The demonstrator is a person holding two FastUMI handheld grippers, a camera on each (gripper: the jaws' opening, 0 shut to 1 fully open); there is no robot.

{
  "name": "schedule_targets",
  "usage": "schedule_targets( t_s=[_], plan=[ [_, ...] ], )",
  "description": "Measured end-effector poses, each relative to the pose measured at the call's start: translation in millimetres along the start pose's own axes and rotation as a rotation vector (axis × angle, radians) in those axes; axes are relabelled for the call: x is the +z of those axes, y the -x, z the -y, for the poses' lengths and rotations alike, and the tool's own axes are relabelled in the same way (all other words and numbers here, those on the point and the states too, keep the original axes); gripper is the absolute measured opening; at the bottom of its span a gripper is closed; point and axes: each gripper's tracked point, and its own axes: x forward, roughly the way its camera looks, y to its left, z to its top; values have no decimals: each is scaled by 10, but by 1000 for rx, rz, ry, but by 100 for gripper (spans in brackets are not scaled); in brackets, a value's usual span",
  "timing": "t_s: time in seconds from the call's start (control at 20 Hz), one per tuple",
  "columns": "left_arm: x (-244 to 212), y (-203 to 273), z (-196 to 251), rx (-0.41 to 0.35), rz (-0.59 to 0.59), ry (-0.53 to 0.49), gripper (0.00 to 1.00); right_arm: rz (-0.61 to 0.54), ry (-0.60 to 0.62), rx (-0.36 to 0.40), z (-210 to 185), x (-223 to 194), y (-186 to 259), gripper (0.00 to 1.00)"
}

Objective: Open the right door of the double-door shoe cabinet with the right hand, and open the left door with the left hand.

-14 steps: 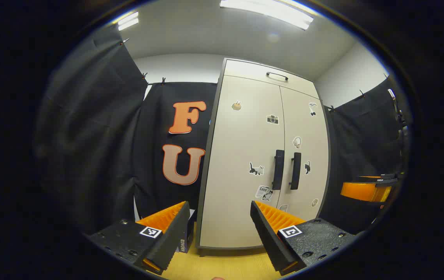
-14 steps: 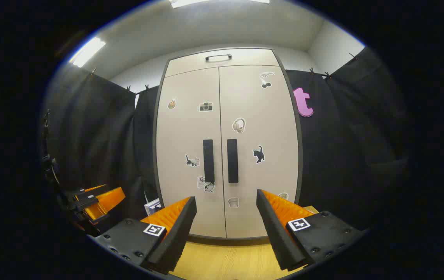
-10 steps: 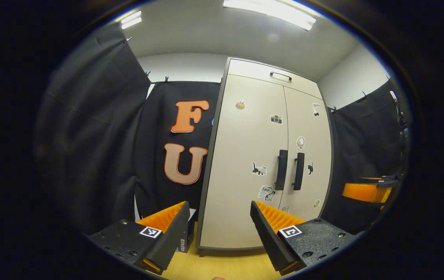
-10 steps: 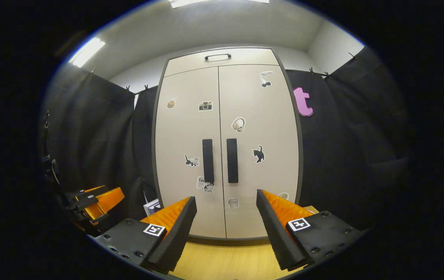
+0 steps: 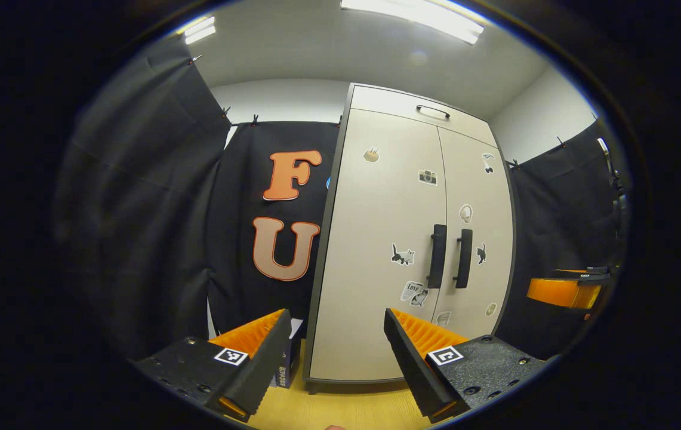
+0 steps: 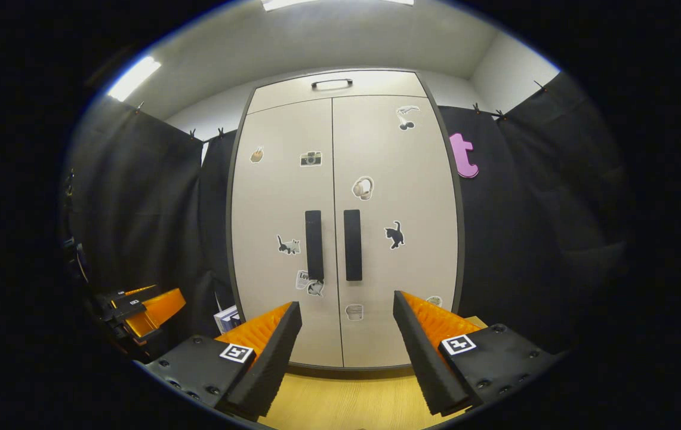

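Note:
A tall beige shoe cabinet [image 6: 340, 179] with stickers stands straight ahead in the right gripper view, both doors closed. Its left door handle [image 6: 314, 245] and right door handle [image 6: 352, 245] are black vertical bars side by side. My right gripper [image 6: 346, 325] is open, well short of the doors, with nothing between its fingers. In the left gripper view the cabinet [image 5: 376, 227] shows at an angle, with the left handle [image 5: 437, 255] and right handle [image 5: 464, 258]. My left gripper [image 5: 337, 337] is open and empty, off to the cabinet's left. The other gripper [image 5: 564, 291] shows far right there; the left gripper [image 6: 146, 307] shows low left in the right gripper view.
Black cloth walls close in on both sides of the cabinet. A top compartment with a small black handle [image 6: 331, 82] sits above the doors. A small box [image 6: 227, 318] stands on the wooden floor [image 6: 346, 400] by the cabinet's left foot.
Both grippers have come a little closer to the cabinet; it looks slightly larger in each view. In the left gripper view the cabinet has shifted right. Doors stay closed.

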Motion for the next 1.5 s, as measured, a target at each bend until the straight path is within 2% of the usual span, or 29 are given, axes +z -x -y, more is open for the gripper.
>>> schedule_targets(
  t_s=[0.8, 0.95, 1.1, 1.15, 1.3, 1.5],
  plan=[
    [-70, -75, -27, 7, -10, -4, 94, -28, -1, -8, 80, -87, -146, 99],
    [-61, -99, -18, 2, -8, -2, 94, -18, -12, -30, 92, -78, -225, 99],
    [-74, -155, 2, 13, -8, 7, 97, -17, -27, -2, 47, -29, -281, 99],
    [-62, -194, 28, 16, -8, 11, 94, -22, -33, 2, 69, -16, -325, 99],
    [-60, -297, 125, 20, -15, 4, 94, -36, -64, 1, 172, 38, -499, 99],
    [-174, -424, 233, 43, -22, 29, 94, -52, -113, 59, 193, 108, -734, 98]
  ],
)
